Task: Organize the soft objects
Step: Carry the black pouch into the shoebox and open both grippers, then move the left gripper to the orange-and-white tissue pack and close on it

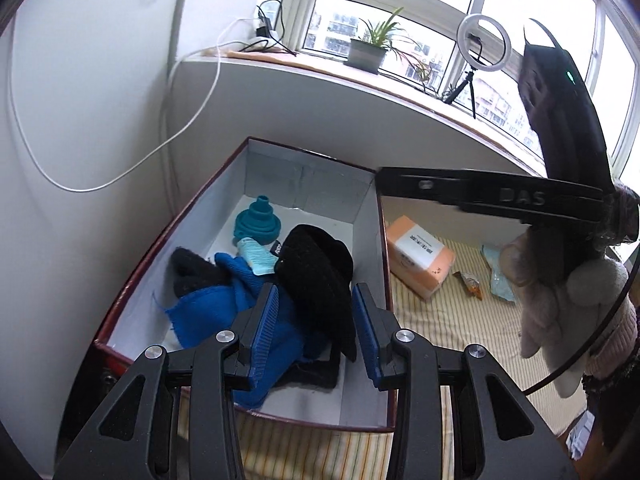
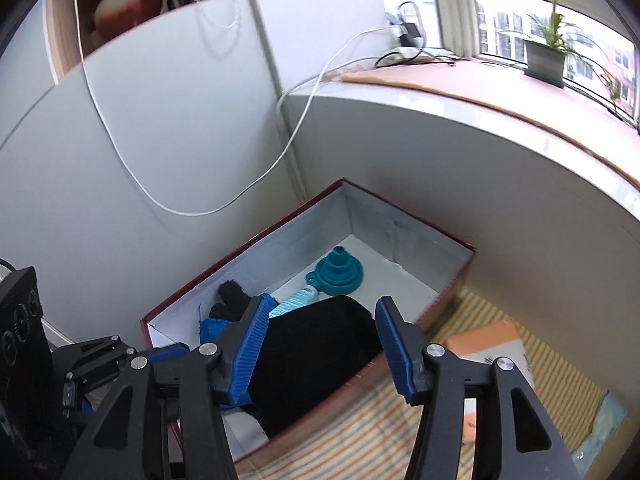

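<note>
Left wrist view shows you the black knit cloth (image 1: 320, 276) lying in the box (image 1: 120, 312), draped over the blue cloth (image 1: 224, 304) near its front edge — your left gripper (image 1: 316, 332) hovers over both, jaws partly apart, gripping nothing. Your right gripper (image 2: 320, 344) likewise hangs above, empty.

Place: a home, a bedroom by a bay window.
Bed: striped sheet (image 1: 448, 320) under an open box (image 1: 372, 248).
Sill: wide ledge (image 1: 320, 76) with a potted plant (image 1: 370, 50), a charger (image 1: 266, 26) and a white cable (image 1: 188, 120) hanging down the wall.
Window: apartment blocks outside.
Ring light: on a small tripod (image 1: 482, 46) on the sill.
Shelf: red and white vase (image 2: 124, 0) above the wall panel.
Bed items: orange tissue pack (image 1: 420, 260), snack wrapper (image 1: 470, 284).
</note>
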